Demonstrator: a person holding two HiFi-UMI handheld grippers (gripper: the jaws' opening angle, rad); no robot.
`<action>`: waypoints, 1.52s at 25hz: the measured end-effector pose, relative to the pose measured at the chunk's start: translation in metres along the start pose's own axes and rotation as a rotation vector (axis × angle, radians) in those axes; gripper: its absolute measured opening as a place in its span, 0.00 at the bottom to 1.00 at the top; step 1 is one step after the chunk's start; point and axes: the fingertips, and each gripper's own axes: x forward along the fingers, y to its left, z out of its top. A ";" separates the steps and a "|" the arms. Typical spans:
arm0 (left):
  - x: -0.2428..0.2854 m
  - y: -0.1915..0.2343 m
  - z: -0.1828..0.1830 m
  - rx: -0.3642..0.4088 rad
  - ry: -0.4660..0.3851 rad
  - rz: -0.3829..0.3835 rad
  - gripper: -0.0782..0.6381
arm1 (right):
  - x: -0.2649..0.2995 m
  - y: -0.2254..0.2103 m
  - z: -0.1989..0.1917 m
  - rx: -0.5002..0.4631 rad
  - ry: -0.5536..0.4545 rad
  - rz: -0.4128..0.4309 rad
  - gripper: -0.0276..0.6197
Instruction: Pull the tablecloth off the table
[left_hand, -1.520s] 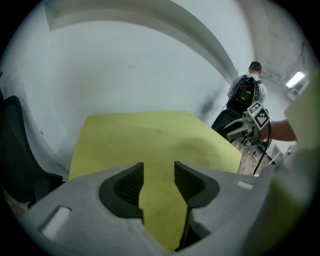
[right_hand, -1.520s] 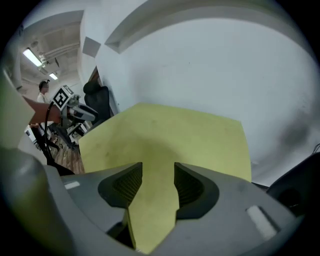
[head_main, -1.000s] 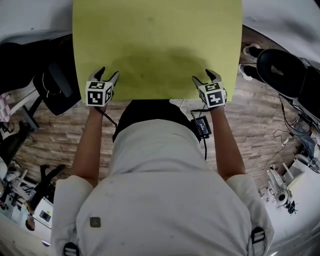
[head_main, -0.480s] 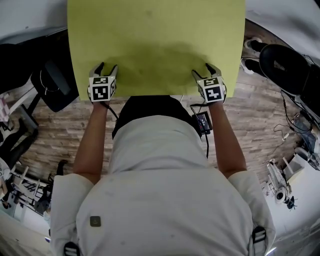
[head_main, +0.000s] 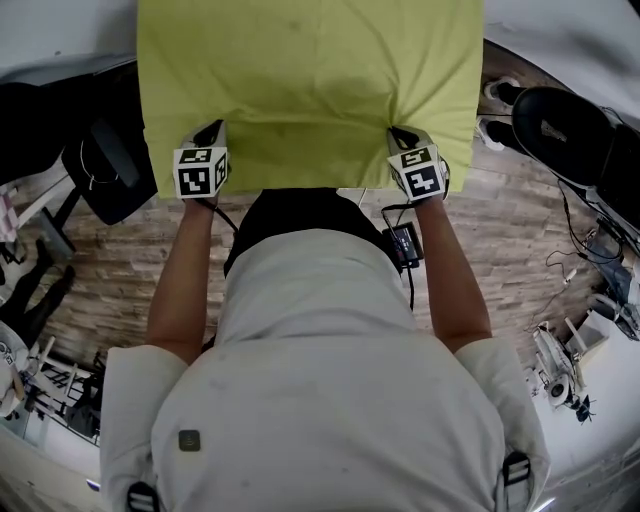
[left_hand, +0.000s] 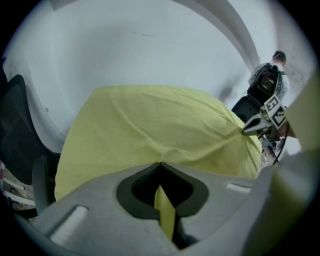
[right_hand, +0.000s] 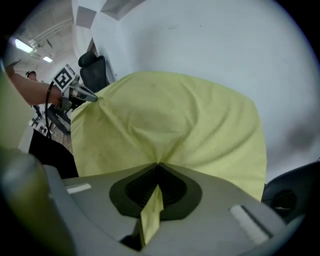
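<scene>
Head view: a camera on the person's head looks steeply down past their back (head_main: 330, 380). The yellow tablecloth (head_main: 310, 90) fills the frame toward 12 o'clock. The left gripper (head_main: 212, 130) sits at 10 o'clock, the right gripper (head_main: 398, 136) at 2 o'clock, and floor (head_main: 120, 260) shows at both sides.

Left gripper view: a camera rides just behind that gripper's jaws and faces along them over the cloth toward a white wall (left_hand: 150, 45). The right gripper shows at 3 o'clock.

Right gripper view: the same setup, mirrored, with the left gripper at 10 o'clock.

All three views share the tablecloth.
</scene>
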 end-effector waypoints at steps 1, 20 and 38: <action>-0.004 -0.001 0.002 -0.003 -0.011 0.000 0.11 | -0.005 0.000 0.002 0.001 -0.011 -0.002 0.06; -0.069 -0.017 0.038 -0.026 -0.202 -0.010 0.11 | -0.070 0.020 0.054 -0.053 -0.250 -0.018 0.06; -0.151 -0.048 0.085 0.060 -0.426 0.026 0.11 | -0.153 0.032 0.100 -0.114 -0.469 -0.052 0.06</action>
